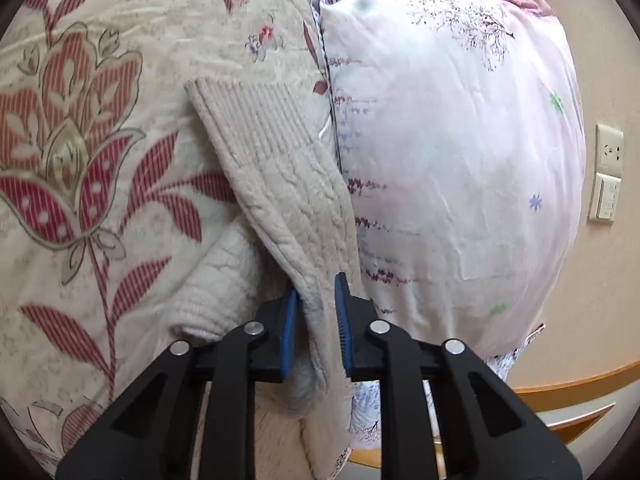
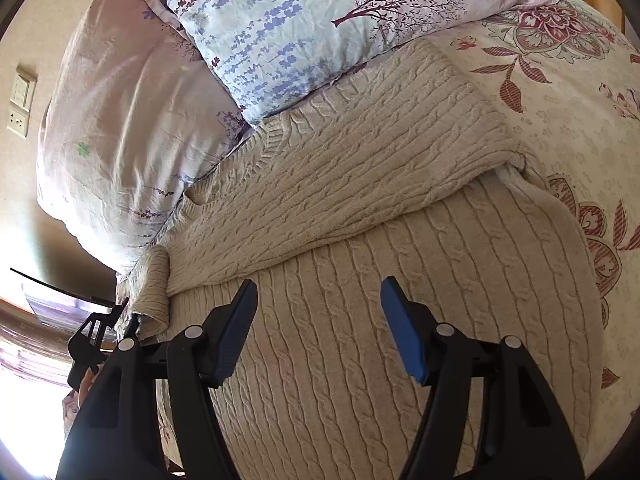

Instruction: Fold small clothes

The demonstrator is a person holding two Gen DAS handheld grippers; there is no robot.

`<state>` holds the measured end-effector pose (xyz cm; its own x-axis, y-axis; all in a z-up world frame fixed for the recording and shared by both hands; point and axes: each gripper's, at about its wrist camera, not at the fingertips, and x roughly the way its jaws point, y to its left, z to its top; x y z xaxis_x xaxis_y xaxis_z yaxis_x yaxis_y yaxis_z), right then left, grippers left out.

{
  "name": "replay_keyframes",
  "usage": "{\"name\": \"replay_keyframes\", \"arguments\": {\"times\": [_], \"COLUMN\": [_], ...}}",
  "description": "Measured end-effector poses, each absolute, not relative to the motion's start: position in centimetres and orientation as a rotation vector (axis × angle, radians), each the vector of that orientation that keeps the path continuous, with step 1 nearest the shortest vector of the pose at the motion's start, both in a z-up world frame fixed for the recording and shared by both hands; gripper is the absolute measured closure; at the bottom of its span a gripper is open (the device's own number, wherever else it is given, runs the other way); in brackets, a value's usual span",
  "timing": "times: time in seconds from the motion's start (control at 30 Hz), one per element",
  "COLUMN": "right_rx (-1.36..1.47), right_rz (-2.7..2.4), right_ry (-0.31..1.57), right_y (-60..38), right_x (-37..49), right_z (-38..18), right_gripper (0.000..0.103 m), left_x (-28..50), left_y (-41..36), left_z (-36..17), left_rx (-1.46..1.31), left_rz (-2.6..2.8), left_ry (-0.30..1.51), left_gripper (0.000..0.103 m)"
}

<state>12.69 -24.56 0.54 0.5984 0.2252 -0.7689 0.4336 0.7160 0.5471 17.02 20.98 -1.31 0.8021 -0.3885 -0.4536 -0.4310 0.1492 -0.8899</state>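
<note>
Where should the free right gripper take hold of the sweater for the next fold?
Probably the sweater's side edge near the floral bedspread, coming from above: it lies flat and clear there. The right gripper is open over its middle.

Cream cable-knit sweater (image 2: 360, 240) on floral bedspread (image 2: 560, 120), beneath wide-apart jaws of right gripper (image 2: 318, 328).

Soft, even daylight fills both fisheye views. The right wrist view burns out to white glare at its lower left. Edges bow strongly inside dark round borders. Focus is sharp, shadows faint.
</note>
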Motion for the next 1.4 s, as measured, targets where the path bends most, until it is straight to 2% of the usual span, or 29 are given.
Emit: {"name": "replay_keyframes", "arguments": {"times": [0.17, 0.37, 0.57, 0.77, 0.83, 0.87, 0.9, 0.93, 1.0, 1.17, 1.3, 1.4], "right_rx": [0.81, 0.819, 0.834, 0.856, 0.858, 0.857, 0.857, 0.852, 0.83, 0.786, 0.613, 0.441], "right_rz": [-0.145, -0.152, -0.169, -0.202, -0.209, -0.21, -0.204, -0.196, -0.168, -0.028, 0.03, 0.047], "right_ry": [0.926, 0.903, 0.888, 0.884, 0.88, 0.879, 0.874, 0.868, 0.858, 0.862, 0.908, 0.959], "right_y": [-25.4, -25.9, -26.9, -28.4, -28.8, -28.9, -29.1, -29.2, -29.1, -27.2, -22.4, -17.8], "right_x": [12.2, 11.4, 10.4, 9.6, 9.4, 9.3, 9.4, 9.5, 10.2, 14.7, 20.5, 24.8], "right_z": [0.8, 1.0, 0.8, 0.5, 0.5, 0.6, 0.8, 1.0, 1.7, 3.4, 4.7, 4.9], "right_gripper": [0.037, 0.037, 0.037, 0.037, 0.037, 0.037, 0.037, 0.037, 0.037, 0.038, 0.039, 0.045], "left_x": [18.4, 20.7, 22.5, 22.4, 21.9, 21.7, 20.9, 20.6, 20.3, 19.3, 18.6, 18.2], "left_y": [20.1, 14.8, 4.3, -7.8, -9.2, -9.4, -8.9, -8.7, -7.2, -2.3, 4.4, 8.3], "left_z": [1.4, 6.5, 9.9, 6.1, 3.3, 2.7, 2.3, 2.5, 3.2, 5.0, 5.9, 6.0], "left_rx": [-1.366, -1.118, -0.63, -0.038, 0.063, 0.077, 0.072, 0.044, -0.069, -0.228, -0.275, -0.274], "left_rz": [-0.033, -0.211, -0.342, -0.43, -0.441, -0.442, -0.448, -0.467, -0.52, -0.442, -0.221, -0.058], "left_ry": [0.674, 0.67, 0.749, 0.953, 1.021, 1.036, 1.028, 1.018, 1.015, 0.966, 0.939, 0.95], "left_gripper": [0.095, 0.095, 0.095, 0.095, 0.09, 0.087, 0.078, 0.065, 0.05, 0.048, 0.048, 0.048]}}
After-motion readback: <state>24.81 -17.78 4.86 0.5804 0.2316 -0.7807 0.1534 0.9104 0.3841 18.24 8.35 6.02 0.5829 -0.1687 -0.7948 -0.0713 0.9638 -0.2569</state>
